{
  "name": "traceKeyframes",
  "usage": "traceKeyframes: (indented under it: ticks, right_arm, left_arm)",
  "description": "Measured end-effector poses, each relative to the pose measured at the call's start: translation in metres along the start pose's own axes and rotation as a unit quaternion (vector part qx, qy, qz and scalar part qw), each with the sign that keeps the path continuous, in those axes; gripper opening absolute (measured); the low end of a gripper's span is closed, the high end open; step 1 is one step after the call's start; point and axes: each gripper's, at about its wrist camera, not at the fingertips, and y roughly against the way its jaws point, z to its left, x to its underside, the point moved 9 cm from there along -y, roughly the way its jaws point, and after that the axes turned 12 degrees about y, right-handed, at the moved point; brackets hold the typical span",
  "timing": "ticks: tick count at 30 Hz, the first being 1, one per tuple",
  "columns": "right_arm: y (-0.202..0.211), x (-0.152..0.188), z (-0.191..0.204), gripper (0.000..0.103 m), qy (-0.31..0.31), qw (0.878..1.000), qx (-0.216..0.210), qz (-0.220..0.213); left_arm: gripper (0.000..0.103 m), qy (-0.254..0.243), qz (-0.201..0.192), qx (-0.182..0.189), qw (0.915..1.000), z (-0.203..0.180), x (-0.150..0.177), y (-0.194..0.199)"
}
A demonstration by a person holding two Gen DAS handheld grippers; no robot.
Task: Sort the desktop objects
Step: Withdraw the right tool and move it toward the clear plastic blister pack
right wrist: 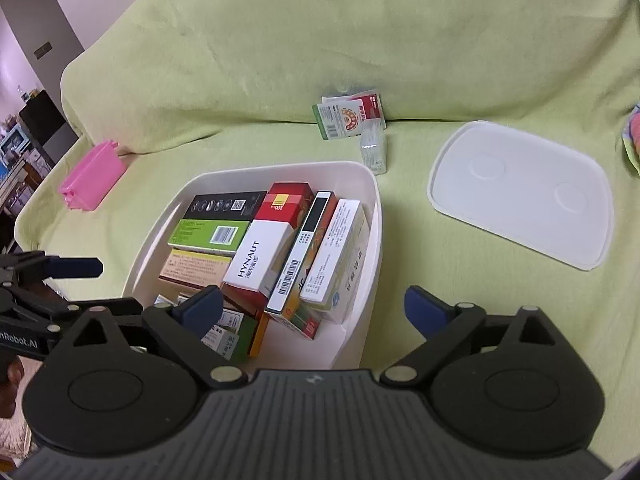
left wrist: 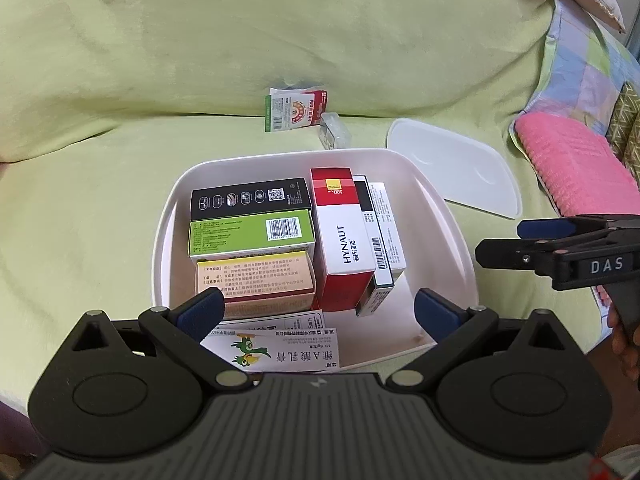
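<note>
1. Boxes fill the white bin (right wrist: 372, 216) mid-sofa, upright to save room.
2. Lid (right wrist: 520, 196) lies aside, keeping the bin open.
3. Left gripper (left wrist: 316, 308) and right gripper (right wrist: 312, 306): jaws spread, empty.

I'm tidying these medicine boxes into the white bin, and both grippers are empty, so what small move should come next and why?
Probably send the right gripper, open and empty, forward to the small clear box just beyond the white bin. That box and the red and green packet behind it lie loose on the green cover, while the lid is off, so the bin can take more.
</note>
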Motion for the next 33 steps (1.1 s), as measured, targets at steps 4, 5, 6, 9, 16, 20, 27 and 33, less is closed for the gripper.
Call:
traceKeyframes:
  ticks: [4,5,6,9,16,20,27,33]
  right_arm:
    - [-0.004,0.003,0.0,0.102,-0.009,1.0,0.001,0.009]
    - [-0.006,0.004,0.001,0.102,-0.01,1.0,0.002,0.012]
    - [-0.008,0.004,0.001,0.102,-0.011,1.0,0.003,0.016]
    - [-0.015,0.004,-0.002,0.102,-0.016,1.0,0.006,0.025]
    - [-0.032,-0.002,-0.01,0.102,-0.018,0.999,0.019,0.043]
    - [-0.04,-0.008,-0.011,0.102,-0.016,0.999,0.024,0.046]
    - [-0.049,-0.016,-0.014,0.102,-0.011,0.998,0.029,0.051]
    - [-0.054,-0.021,-0.017,0.102,-0.003,0.998,0.034,0.054]
  left_arm:
    - [0.102,0.001,0.003,-0.001,1.0,-0.001,0.001,-0.002]
    - [0.102,0.0,0.003,-0.001,1.0,-0.001,0.001,-0.003]
    - [0.102,0.0,0.003,-0.002,1.0,-0.001,0.0,-0.003]
    - [0.102,0.002,0.006,-0.001,1.0,0.0,-0.001,-0.007]
    - [0.102,0.002,0.018,0.0,0.9998,0.003,-0.006,-0.023]
    - [0.102,0.0,0.022,0.002,0.9997,0.002,-0.011,-0.032]
    - [0.102,-0.004,0.027,0.007,0.9996,0.001,-0.017,-0.043]
    - [0.102,-0.006,0.027,0.01,0.9996,0.001,-0.022,-0.049]
